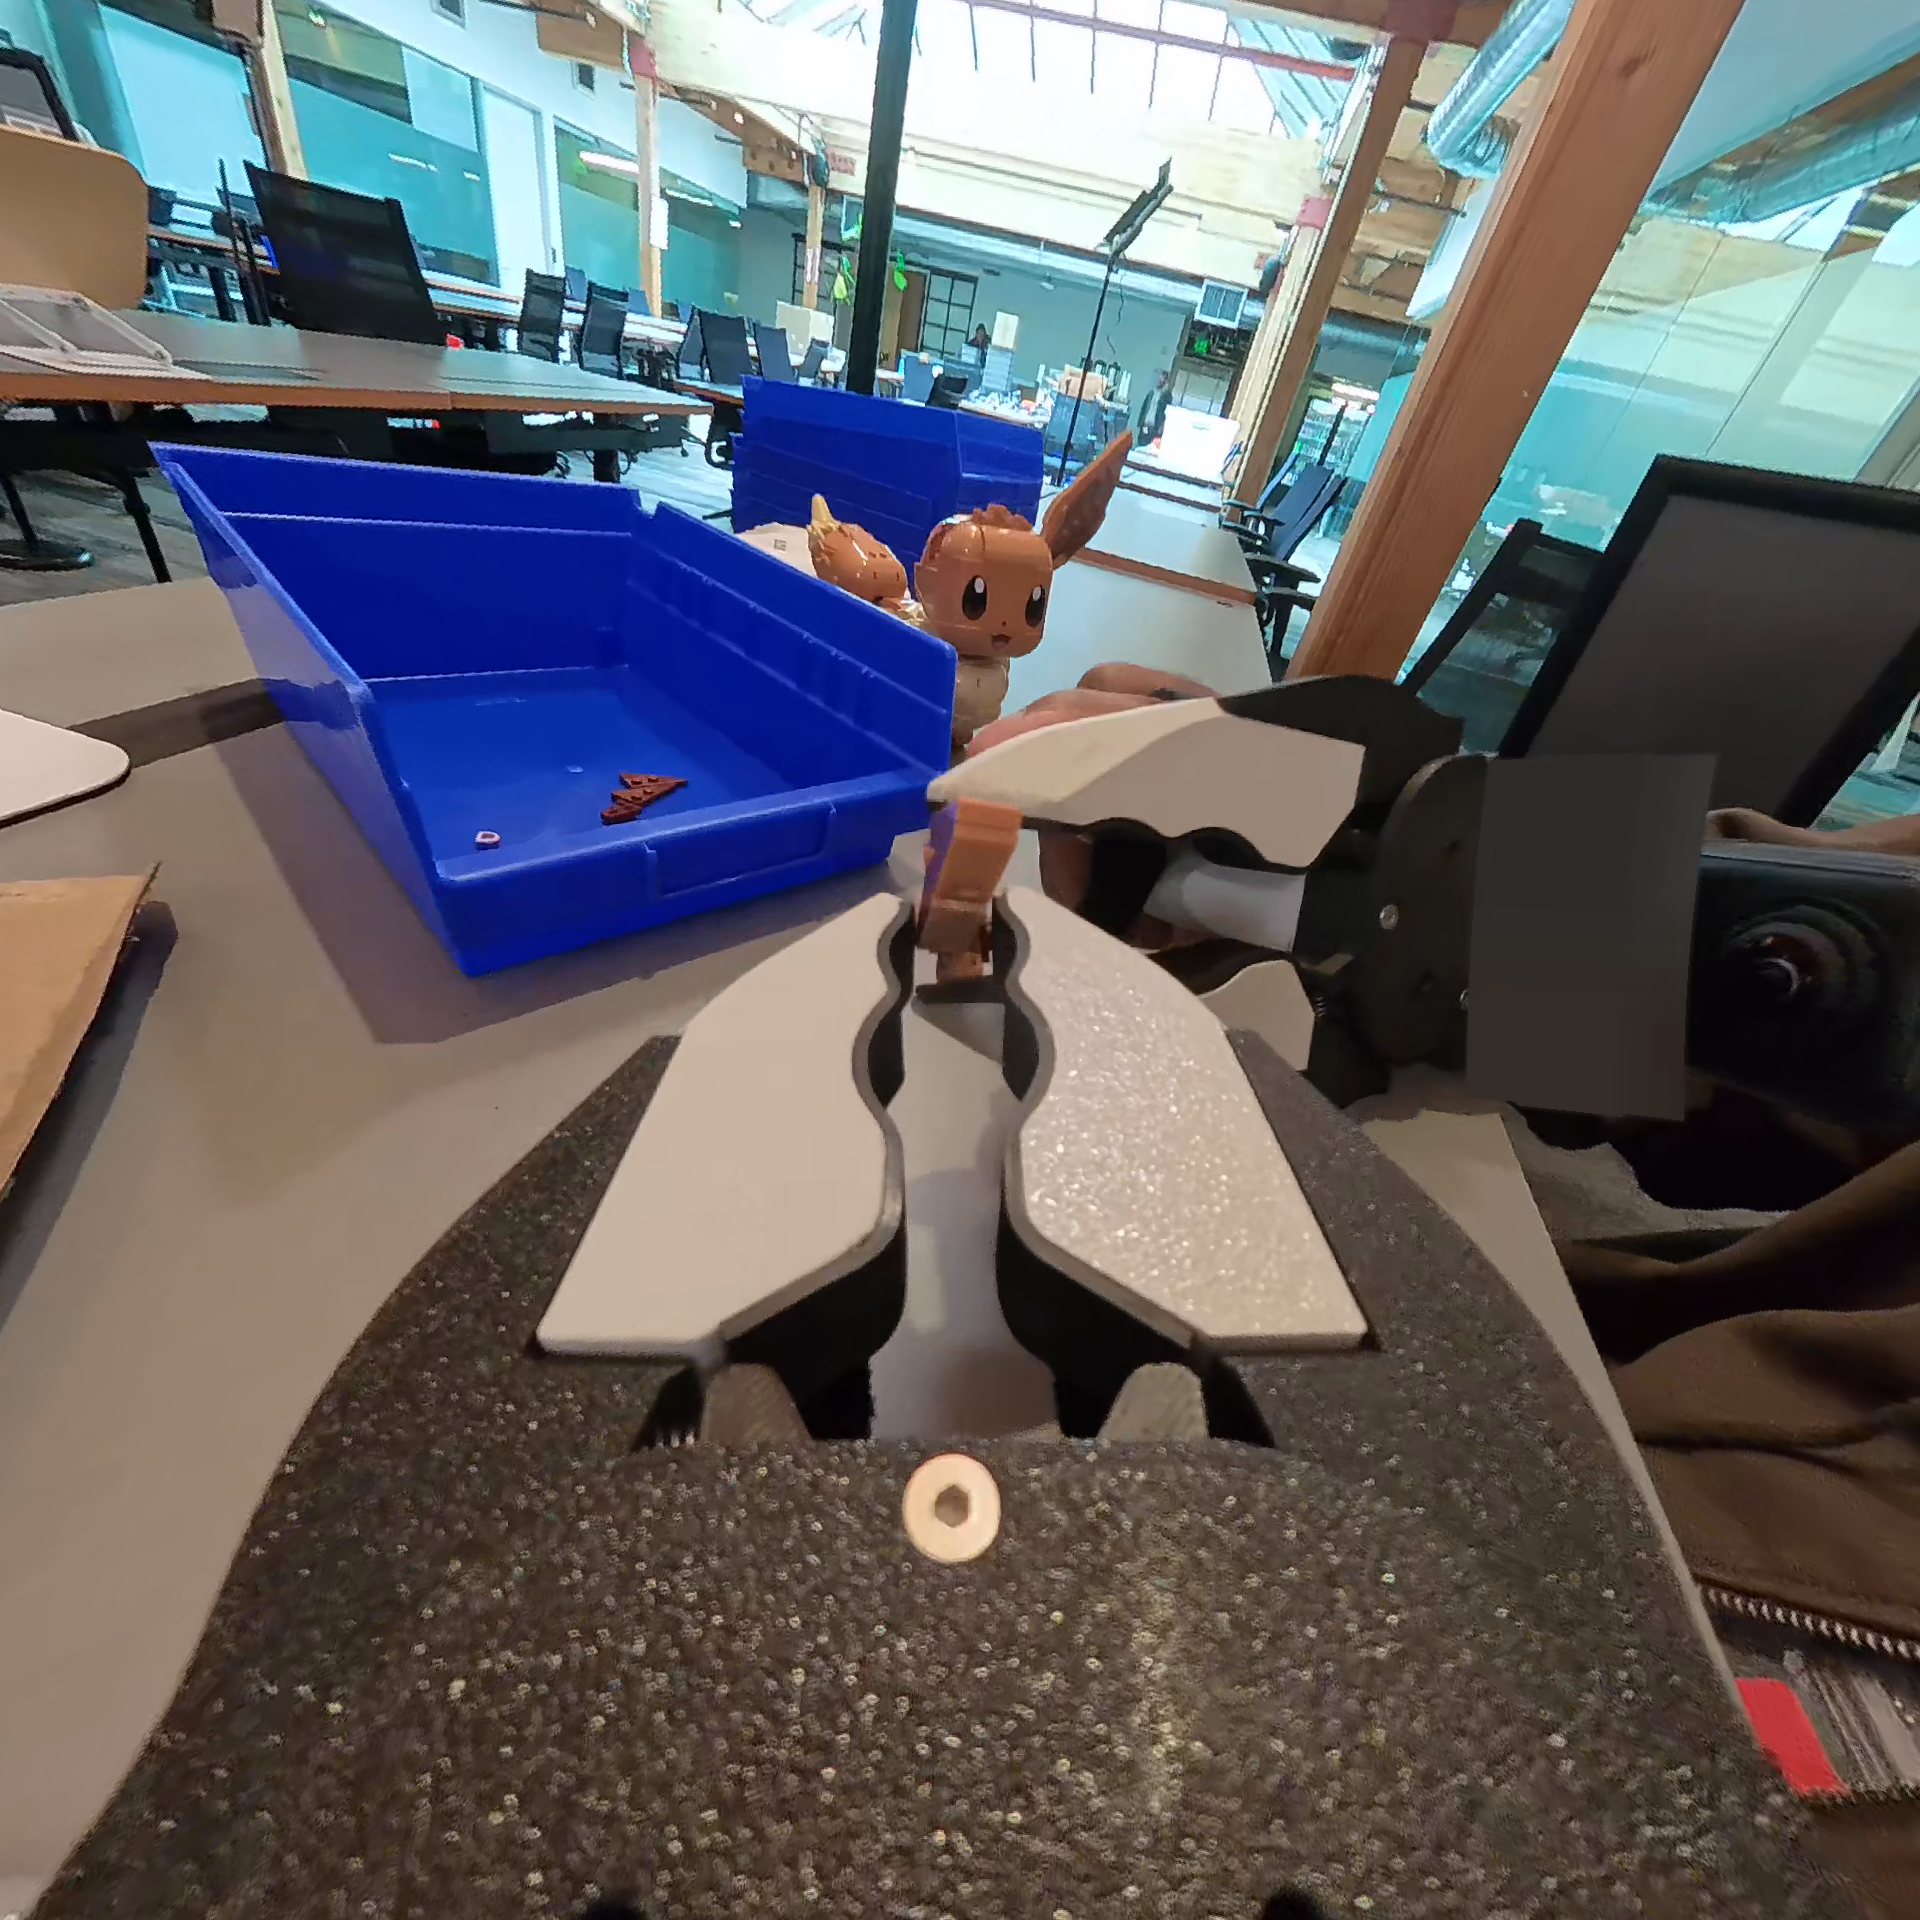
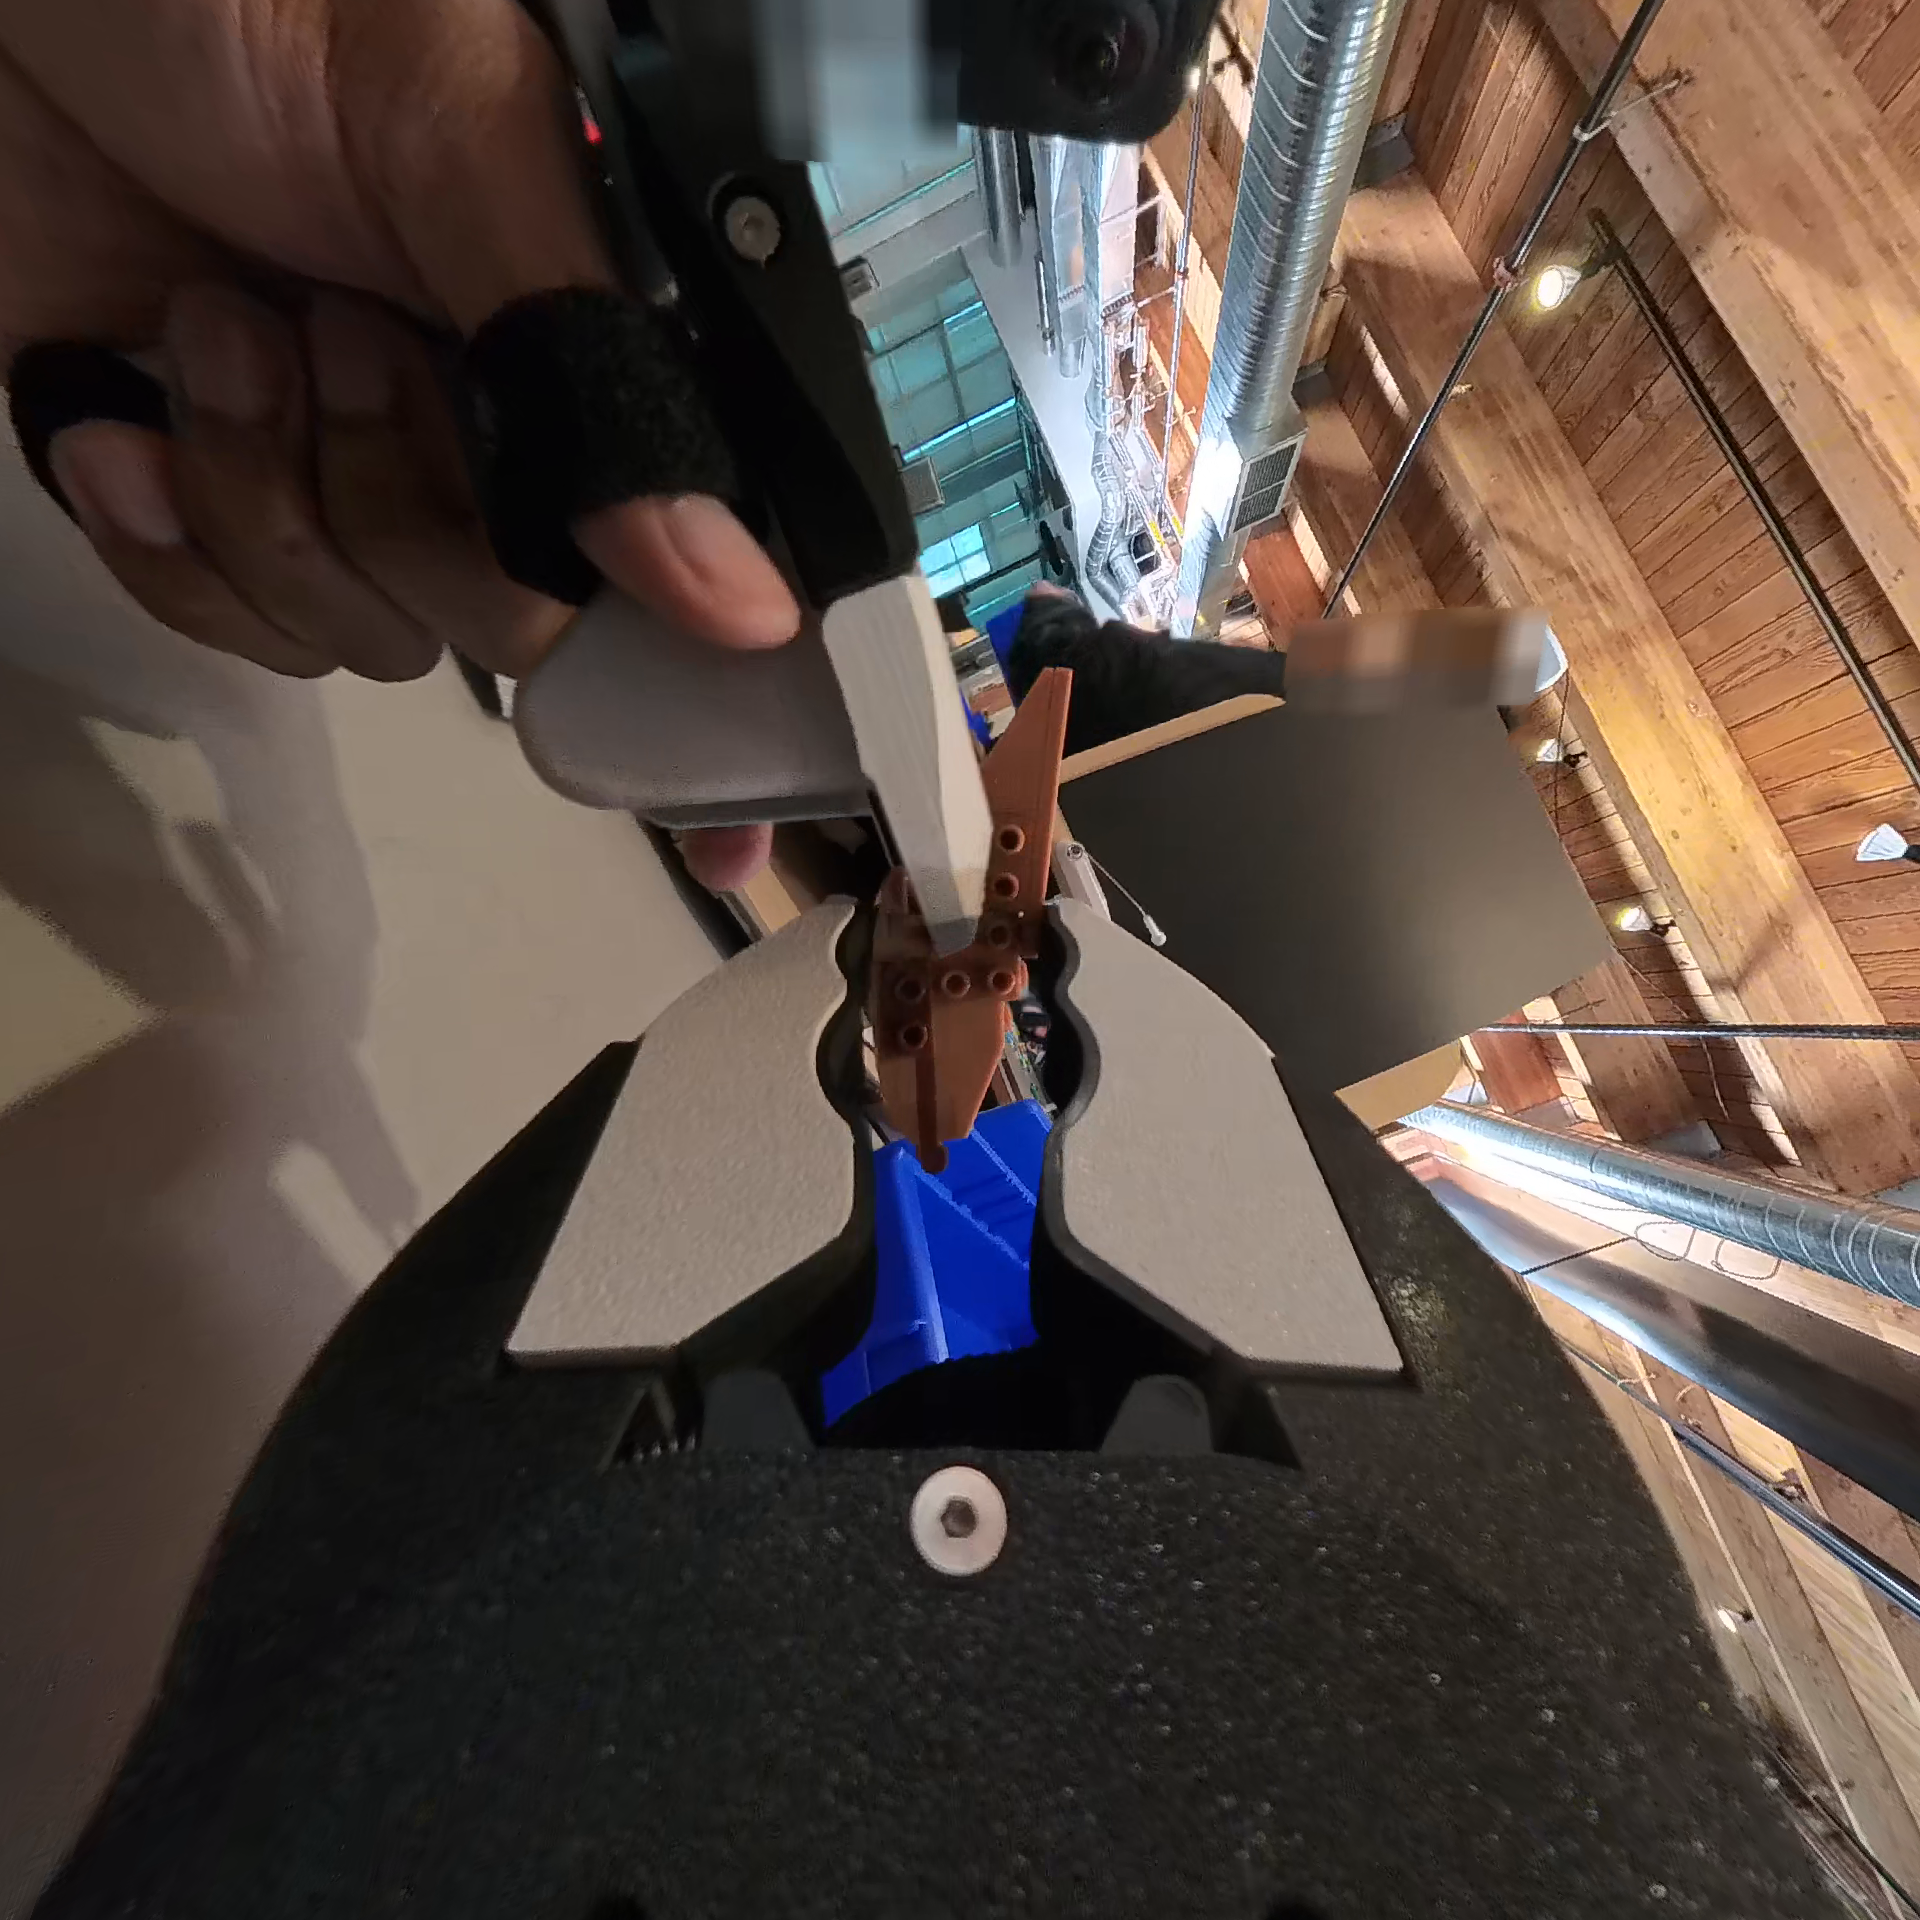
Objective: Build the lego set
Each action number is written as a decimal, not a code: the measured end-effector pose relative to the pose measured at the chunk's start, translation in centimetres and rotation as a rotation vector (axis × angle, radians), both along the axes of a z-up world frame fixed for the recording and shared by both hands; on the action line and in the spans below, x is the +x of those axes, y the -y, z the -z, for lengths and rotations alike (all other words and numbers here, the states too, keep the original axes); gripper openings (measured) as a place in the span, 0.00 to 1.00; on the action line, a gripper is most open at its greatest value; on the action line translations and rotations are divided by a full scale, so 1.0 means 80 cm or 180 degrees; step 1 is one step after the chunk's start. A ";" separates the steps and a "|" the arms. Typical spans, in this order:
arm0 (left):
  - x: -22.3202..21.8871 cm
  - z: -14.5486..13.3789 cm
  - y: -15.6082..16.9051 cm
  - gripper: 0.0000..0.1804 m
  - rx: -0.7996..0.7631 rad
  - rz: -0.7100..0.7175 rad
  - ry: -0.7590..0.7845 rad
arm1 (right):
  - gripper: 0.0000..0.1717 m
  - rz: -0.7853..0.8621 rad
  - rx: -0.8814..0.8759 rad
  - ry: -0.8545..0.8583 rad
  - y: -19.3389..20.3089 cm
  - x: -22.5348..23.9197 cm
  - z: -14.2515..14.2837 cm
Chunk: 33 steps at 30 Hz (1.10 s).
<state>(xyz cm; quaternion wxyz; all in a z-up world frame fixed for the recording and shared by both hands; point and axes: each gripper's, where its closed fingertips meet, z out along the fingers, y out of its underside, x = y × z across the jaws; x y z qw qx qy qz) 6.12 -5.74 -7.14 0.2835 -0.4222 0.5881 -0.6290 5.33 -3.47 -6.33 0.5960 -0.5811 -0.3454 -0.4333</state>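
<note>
Both clamped on one brown brick piece (image 1: 961, 894): left gripper (image 1: 956, 935) low, right gripper (image 2: 956, 977) crosswise, long axis upright between.

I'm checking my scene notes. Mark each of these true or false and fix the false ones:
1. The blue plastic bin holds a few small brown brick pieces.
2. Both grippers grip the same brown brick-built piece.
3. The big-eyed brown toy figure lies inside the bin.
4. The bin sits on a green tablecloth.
1. True: the blue plastic bin holds small brown brick pieces on its floor.
2. True: the left gripper and right gripper both close on the brown brick-built piece.
3. False: the big-eyed brown toy figure stands behind the bin.
4. False: it sits on a grey table.
</note>
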 end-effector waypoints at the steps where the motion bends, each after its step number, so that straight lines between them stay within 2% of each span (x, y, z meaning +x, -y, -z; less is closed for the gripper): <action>1: 0.000 0.001 0.001 0.07 0.0029 -0.0004 0.0007 | 0.17 -0.0005 0.0004 -0.0002 0.000 0.000 0.000; 11: -0.002 -0.011 -0.001 0.09 0.0129 -0.0063 0.0181 | 0.17 -0.0048 -0.0006 0.0004 0.001 -0.003 0.001; 15: -0.003 -0.012 0.000 0.06 0.0155 -0.0072 0.0225 | 0.17 -0.0064 0.0016 0.0020 0.002 -0.005 0.000; 22: -0.002 -0.010 0.001 0.05 -0.0027 -0.0036 0.0148 | 0.18 -0.0045 0.0034 0.0061 0.001 -0.004 0.000; 33: -0.002 -0.005 0.001 0.05 -0.0033 0.0002 0.0068 | 0.18 -0.0065 -0.0019 0.0089 0.000 -0.006 0.003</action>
